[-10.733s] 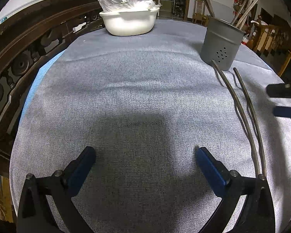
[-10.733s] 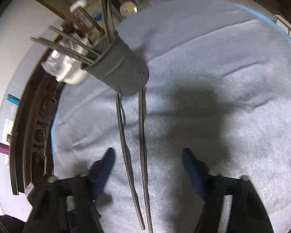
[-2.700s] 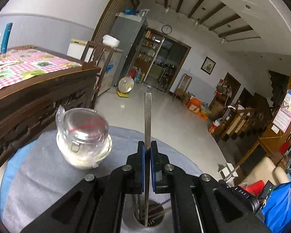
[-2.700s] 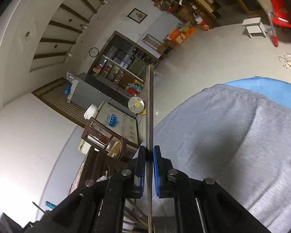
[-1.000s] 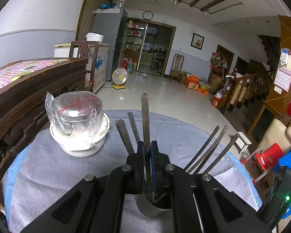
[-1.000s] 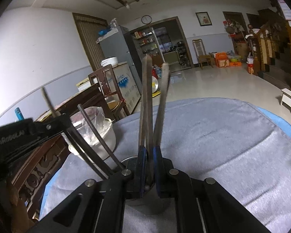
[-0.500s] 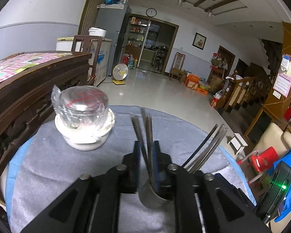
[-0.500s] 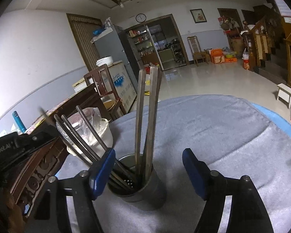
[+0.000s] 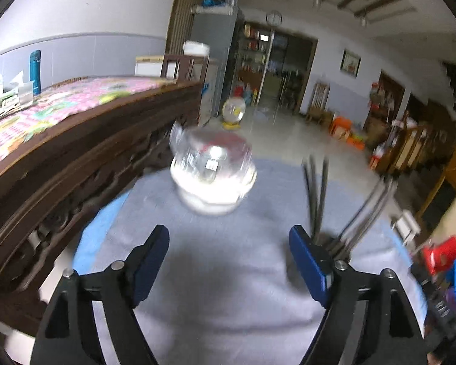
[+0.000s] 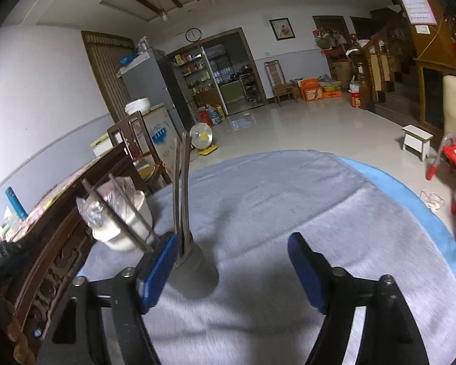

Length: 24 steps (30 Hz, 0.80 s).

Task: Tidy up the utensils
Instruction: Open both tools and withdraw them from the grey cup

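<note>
A: Where are the utensils point(image 10: 181, 194) sitting?

B: Standing in the grey holder point(image 10: 194, 269), beside my left gripper point(image 9: 229, 263) and right gripper point(image 10: 232, 266). Both jaws are opening, pinching nothing.

A: Views differing?

B: Only my right is showing the holder's body; grey cloth point(image 10: 288, 213) is lying underneath.

No text legible anywhere — all too blurred.

Your utensil holder point(image 10: 194, 276) is a grey metal cup standing upright on the grey cloth; you see its lower wall and base, its left side hidden in the right wrist view; your utensils point(image 10: 181, 191) are long, thin, dark metal sticks standing inside it; one bundle rises nearly upright, another point(image 10: 118, 216) leans out to the left; in the blurred left wrist view you see the sticks point(image 9: 316, 194) fanned apart.
</note>
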Motion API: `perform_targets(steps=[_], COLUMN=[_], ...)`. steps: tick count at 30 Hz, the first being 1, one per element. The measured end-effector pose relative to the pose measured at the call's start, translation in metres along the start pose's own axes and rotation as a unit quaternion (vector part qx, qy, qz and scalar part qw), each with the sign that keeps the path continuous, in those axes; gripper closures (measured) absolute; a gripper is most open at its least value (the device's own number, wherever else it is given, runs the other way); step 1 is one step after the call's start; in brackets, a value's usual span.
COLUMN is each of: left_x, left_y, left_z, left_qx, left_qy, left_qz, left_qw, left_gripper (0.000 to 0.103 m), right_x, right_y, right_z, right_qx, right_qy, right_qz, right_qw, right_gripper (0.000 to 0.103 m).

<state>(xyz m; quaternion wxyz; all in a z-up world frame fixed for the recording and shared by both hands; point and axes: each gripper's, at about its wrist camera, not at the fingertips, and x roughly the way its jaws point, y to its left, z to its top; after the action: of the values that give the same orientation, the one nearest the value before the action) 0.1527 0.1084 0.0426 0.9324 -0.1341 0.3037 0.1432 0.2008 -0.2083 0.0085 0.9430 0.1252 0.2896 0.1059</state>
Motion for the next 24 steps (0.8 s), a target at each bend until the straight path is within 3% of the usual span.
perform_targets(steps=[4,8,17,24], left_x=[0.000,-0.010,-0.033,-0.036], left_y=[0.001,-0.005,-0.017,-0.029], left_z=[-0.036,-0.066,-0.107,-0.146], left_qx=[0.026,0.053,0.100,0.155], left_qy=[0.051,0.071,0.087,0.092], left_qz=[0.016,0.024,0.019,0.020], left_qw=[0.9982,0.9957,0.9910,0.9835], left_gripper=[0.021,0.021,0.021,0.021], right_x=[-0.026,-0.050,-0.068,-0.082], right_y=[0.001,0.005,0.012,0.004], right_z=[-0.027,-0.052,-0.113,-0.129], right_qx=[-0.012,-0.013,-0.029,-0.006], right_qy=[0.039,0.058,0.115,0.102], right_qz=[0.006,0.017,0.000,-0.004], right_qw=[0.999,0.998,0.993,0.995], right_gripper=[0.022,0.022,0.020,0.020])
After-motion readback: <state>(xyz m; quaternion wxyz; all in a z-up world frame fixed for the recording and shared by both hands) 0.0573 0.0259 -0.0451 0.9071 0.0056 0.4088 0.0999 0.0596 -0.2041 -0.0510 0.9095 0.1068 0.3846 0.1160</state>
